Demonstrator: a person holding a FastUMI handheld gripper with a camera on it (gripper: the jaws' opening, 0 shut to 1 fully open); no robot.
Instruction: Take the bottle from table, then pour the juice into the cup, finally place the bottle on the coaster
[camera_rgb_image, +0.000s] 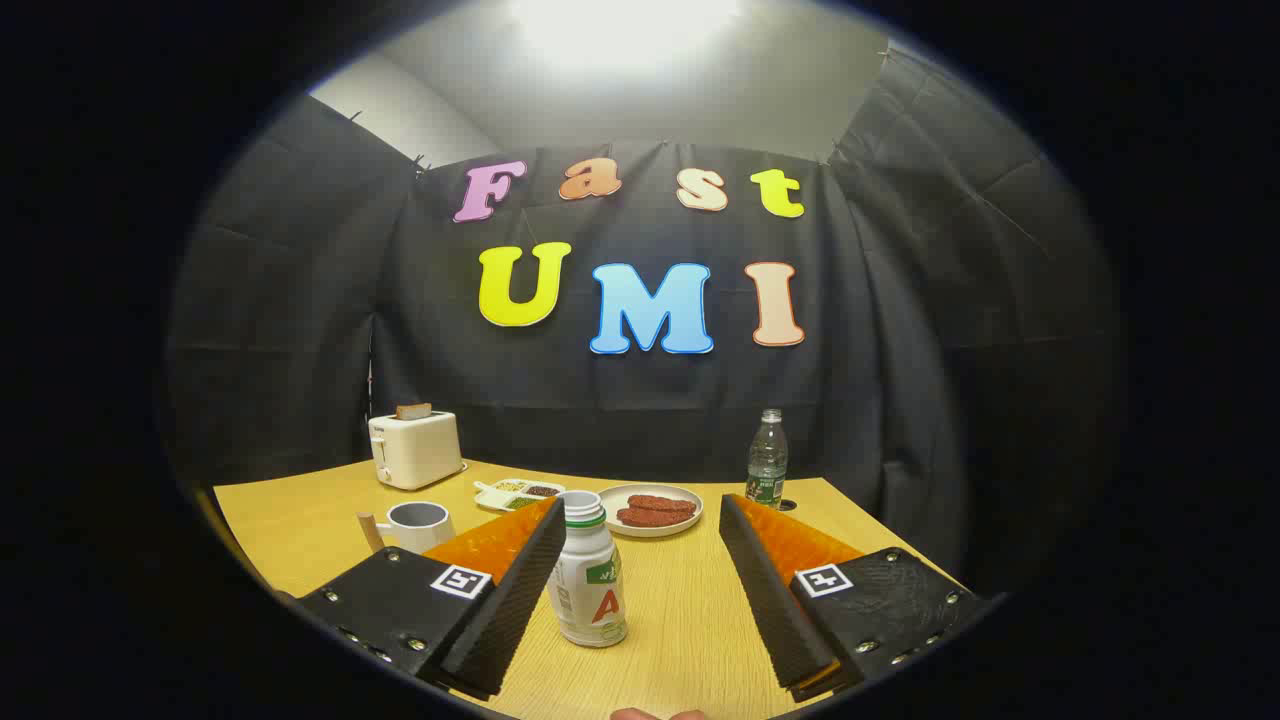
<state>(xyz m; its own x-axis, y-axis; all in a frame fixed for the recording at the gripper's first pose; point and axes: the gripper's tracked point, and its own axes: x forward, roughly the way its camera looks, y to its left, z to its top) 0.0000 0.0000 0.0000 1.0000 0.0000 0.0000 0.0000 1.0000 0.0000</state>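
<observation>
A: Where does the bottle (590, 580) stand relative to the gripper (640, 525)?

B: Between the two fingers, but not centred. It stands upright on the table (680, 610), hard up against the left finger (520, 580) and well apart from the right finger (770, 590). Whether it actually touches the left one I can't tell; they overlap from this angle

A: And the fingers themselves?

B: Spread wide apart, pressing on nothing. The gap is much wider than the bottle

A: Which way does its long axis run?

B: Straight up, cap off, open neck at about the height of the fingertips. So the fingers bracket its body from the sides, which suits a side grasp

A: What does the closing move turn on, then?

B: That offset, I'd say. If the fingers closed as they are, the right one would have to travel most of the gap and might push the bottle sideways against the left. A small shift to the left first should centre it. With the neck open, any tip could spill juice

A: Where are the other targets?

B: The cup (418, 524) sits beyond the left finger, ahead and to that side, just this side of the toaster (415, 448). A plate (650, 508) of food lies straight ahead beyond the bottle, and a clear water bottle (767, 458) stands farther off past the right fingertip. I can't pick out the coaster for certain

A: How far along is the task?

B: Right at the start, by my reading: the bottle isn't gripped yet
</observation>
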